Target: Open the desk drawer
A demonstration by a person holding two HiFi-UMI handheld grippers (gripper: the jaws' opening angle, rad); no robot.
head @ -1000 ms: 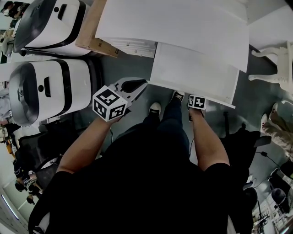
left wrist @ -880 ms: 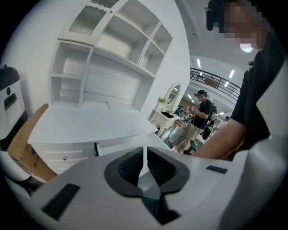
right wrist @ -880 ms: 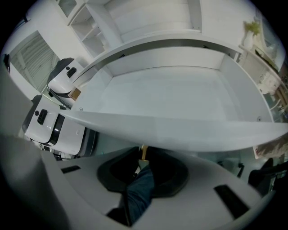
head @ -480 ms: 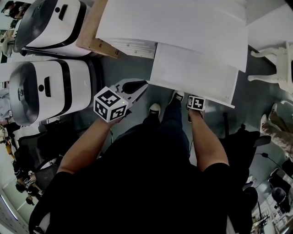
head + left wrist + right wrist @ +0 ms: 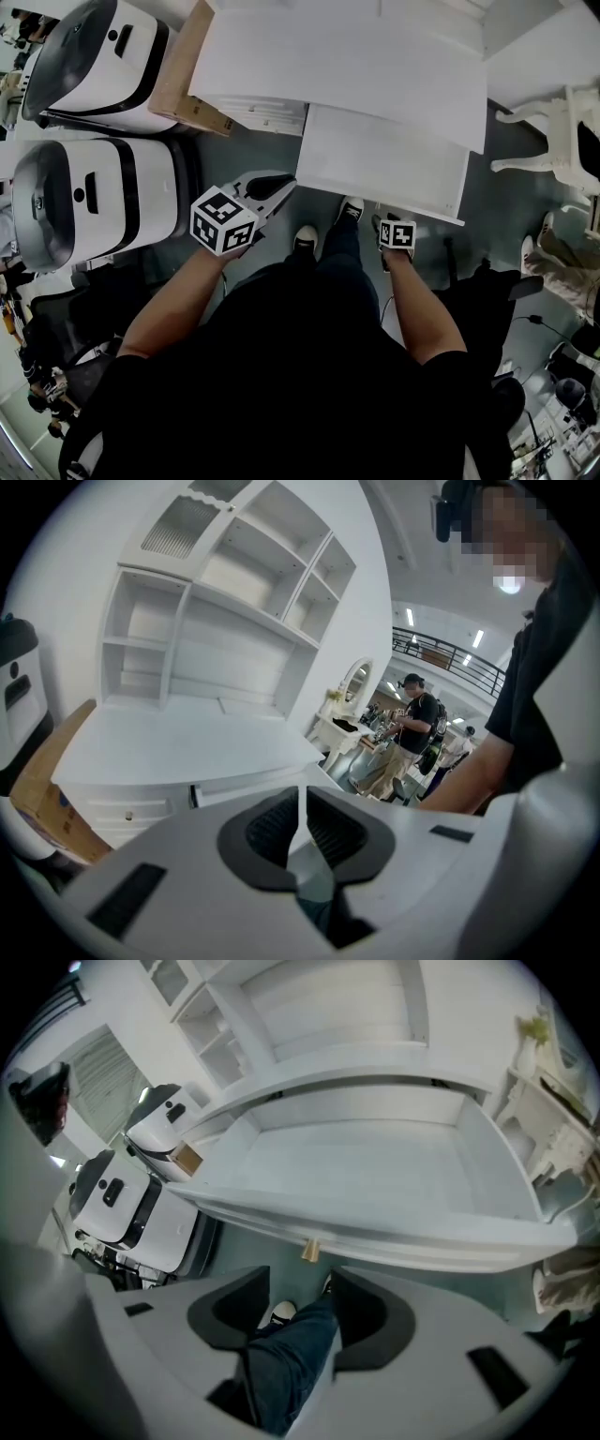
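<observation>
Two changes since a second ago: the right gripper (image 5: 302, 1279), then pressed up to the front edge of the drawer (image 5: 380, 161), now sits slightly back from it, and its jaws have just been opening. They stand wide with nothing gripped. Only the person's jeans leg and a shoe show through the gap, and the small brass knob (image 5: 310, 1249) on the drawer front hangs free just beyond the tips. The left gripper (image 5: 269, 190) has not budged.

From the left, two rounded white machines (image 5: 98, 192) stand on the floor and a cardboard box (image 5: 186, 70) sits against the counter (image 5: 347, 56). A strip of grey floor (image 5: 248, 150) lies open between the machines and the drawer. The left gripper hovers over that strip, near the drawer's left corner but apart from it, jaws closed together on nothing. The drawer stands pulled out from under the counter toward the person. Right of it is more bare floor, then a white carved piece of furniture (image 5: 553, 131).
</observation>
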